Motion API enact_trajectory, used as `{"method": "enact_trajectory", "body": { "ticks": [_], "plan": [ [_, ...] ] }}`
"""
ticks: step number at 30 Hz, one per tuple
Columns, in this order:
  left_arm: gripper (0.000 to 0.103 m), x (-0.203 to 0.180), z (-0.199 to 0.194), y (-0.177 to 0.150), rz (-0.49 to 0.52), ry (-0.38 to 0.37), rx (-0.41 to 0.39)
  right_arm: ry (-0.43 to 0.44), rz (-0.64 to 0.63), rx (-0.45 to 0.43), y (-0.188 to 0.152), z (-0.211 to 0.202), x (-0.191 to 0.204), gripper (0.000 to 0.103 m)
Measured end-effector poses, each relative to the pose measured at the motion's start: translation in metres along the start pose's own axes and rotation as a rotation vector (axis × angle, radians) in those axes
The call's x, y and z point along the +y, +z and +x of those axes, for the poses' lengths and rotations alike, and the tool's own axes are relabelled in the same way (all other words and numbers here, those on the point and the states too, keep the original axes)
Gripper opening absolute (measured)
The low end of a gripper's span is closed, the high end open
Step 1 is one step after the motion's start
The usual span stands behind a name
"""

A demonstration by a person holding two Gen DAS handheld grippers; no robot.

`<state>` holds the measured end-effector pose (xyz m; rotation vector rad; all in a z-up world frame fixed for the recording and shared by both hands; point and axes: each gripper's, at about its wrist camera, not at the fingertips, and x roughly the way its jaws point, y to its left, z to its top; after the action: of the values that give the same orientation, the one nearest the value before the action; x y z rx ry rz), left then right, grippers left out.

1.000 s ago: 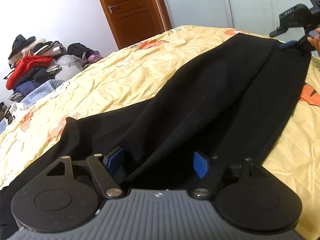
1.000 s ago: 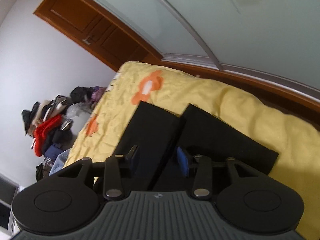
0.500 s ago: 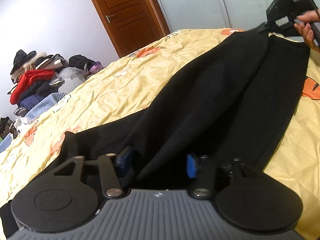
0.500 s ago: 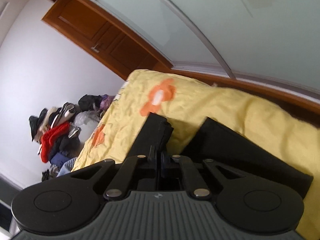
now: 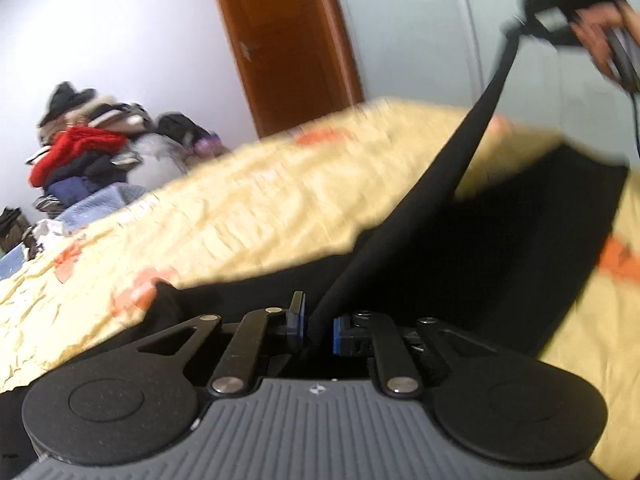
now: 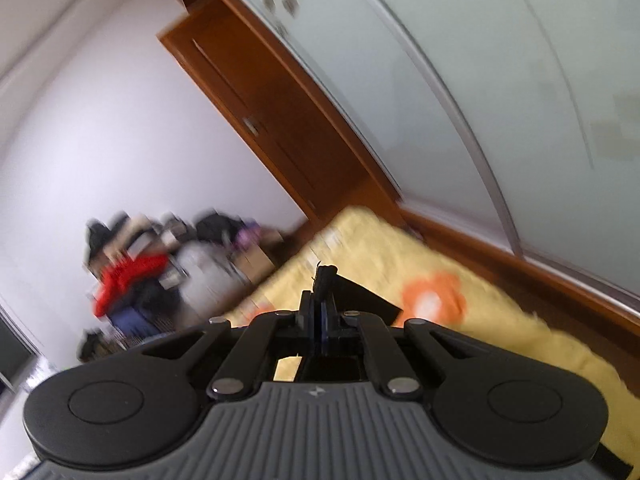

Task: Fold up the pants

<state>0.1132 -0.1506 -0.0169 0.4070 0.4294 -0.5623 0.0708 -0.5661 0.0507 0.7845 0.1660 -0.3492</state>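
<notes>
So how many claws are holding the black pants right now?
2. The left claw pinches the pants at the near end, low over the bed. The right claw grips one leg's far end, lifted off the bed.

Home bedroom; bed with yellow floral bedspread (image 5: 248, 200); wooden door (image 5: 280, 40); clothes pile (image 5: 88, 148) against wall.

A big bed (image 5: 248, 216) fills the room, with a yellow cover and orange flowers. Behind it is a plain white wall (image 5: 120, 40) and a brown wooden door (image 5: 288, 44). A messy pile of clothes (image 5: 84, 152) sits by that wall. Tall, pale frosted panels (image 6: 500, 100) stand beside the door.
</notes>
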Motion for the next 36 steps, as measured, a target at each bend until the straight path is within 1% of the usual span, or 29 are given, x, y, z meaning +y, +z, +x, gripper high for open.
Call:
{"method": "enact_trajectory", "body": {
  "ticks": [1,2,5,7,8,10,12,13,16,19,21,22,23,25,26,27,29,30,31,32,34,35,36],
  "plan": [
    [0.015,0.005,-0.006,0.003,-0.024,-0.009,-0.024,-0.009,-0.014,-0.022,0.0,-0.012,-0.002,0.003],
    [0.015,0.007,-0.01,0.006,-0.036,-0.031,-0.026,-0.024,-0.02,-0.034,-0.003,-0.023,-0.006,0.003],
    [0.015,0.005,-0.011,-0.001,-0.047,-0.142,0.038,-0.119,-0.02,-0.023,-0.022,-0.051,-0.036,0.003],
    [0.015,-0.006,-0.005,-0.013,-0.029,-0.196,0.106,-0.199,0.027,0.036,-0.041,-0.061,-0.067,0.003],
    [0.015,-0.012,-0.003,-0.018,-0.02,-0.206,0.125,-0.228,0.077,0.066,-0.05,-0.063,-0.084,0.003],
    [0.015,-0.022,-0.001,-0.027,0.011,-0.211,0.15,-0.255,0.179,0.095,-0.064,-0.07,-0.112,0.003],
    [0.015,-0.026,-0.005,-0.03,0.044,-0.193,0.142,-0.261,0.242,0.101,-0.072,-0.078,-0.127,0.003],
    [0.015,-0.026,-0.007,-0.03,0.051,-0.192,0.141,-0.259,0.25,0.1,-0.074,-0.082,-0.128,0.003],
    [0.015,-0.02,-0.009,-0.031,0.03,-0.21,0.152,-0.257,0.235,0.088,-0.075,-0.095,-0.131,0.003],
    [0.015,-0.021,-0.006,-0.034,0.044,-0.203,0.16,-0.278,0.193,0.101,-0.077,-0.097,-0.127,0.003],
    [0.016,-0.027,-0.003,-0.037,0.069,-0.189,0.164,-0.297,0.17,0.133,-0.078,-0.085,-0.127,0.004],
    [0.021,-0.03,-0.004,-0.038,0.083,-0.182,0.157,-0.325,0.163,0.15,-0.078,-0.084,-0.128,0.006],
    [0.023,-0.03,-0.006,-0.037,0.096,-0.177,0.149,-0.353,0.133,0.161,-0.079,-0.082,-0.125,0.007],
    [0.032,-0.032,-0.013,-0.037,0.112,-0.177,0.15,-0.396,0.055,0.152,-0.08,-0.083,-0.118,0.011],
    [0.034,-0.031,-0.015,-0.038,0.117,-0.175,0.149,-0.43,0.021,0.127,-0.079,-0.088,-0.112,0.014],
    [0.035,-0.03,-0.019,-0.038,0.122,-0.174,0.143,-0.491,-0.018,0.072,-0.079,-0.094,-0.107,0.018],
    [0.037,-0.028,-0.024,-0.038,0.121,-0.184,0.146,-0.644,-0.134,-0.057,-0.08,-0.107,-0.086,0.02],
    [0.039,-0.026,-0.028,-0.037,0.113,-0.199,0.147,-0.649,-0.225,-0.086,-0.083,-0.108,-0.068,0.021],
    [0.044,-0.022,-0.032,-0.036,0.096,-0.219,0.146,-0.578,-0.324,-0.07,-0.089,-0.106,-0.047,0.021],
    [0.045,-0.018,-0.037,-0.035,0.076,-0.24,0.145,-0.484,-0.402,-0.012,-0.097,-0.098,-0.025,0.021],
    [0.05,-0.007,-0.048,-0.033,0.033,-0.265,0.137,-0.275,-0.532,0.203,-0.122,-0.072,0.017,0.022],
    [0.052,-0.001,-0.054,-0.032,0.018,-0.26,0.128,-0.16,-0.578,0.314,-0.139,-0.059,0.037,0.023],
    [0.056,0.007,-0.06,-0.032,0.001,-0.244,0.118,-0.056,-0.62,0.407,-0.159,-0.048,0.057,0.023]
  ]
}}
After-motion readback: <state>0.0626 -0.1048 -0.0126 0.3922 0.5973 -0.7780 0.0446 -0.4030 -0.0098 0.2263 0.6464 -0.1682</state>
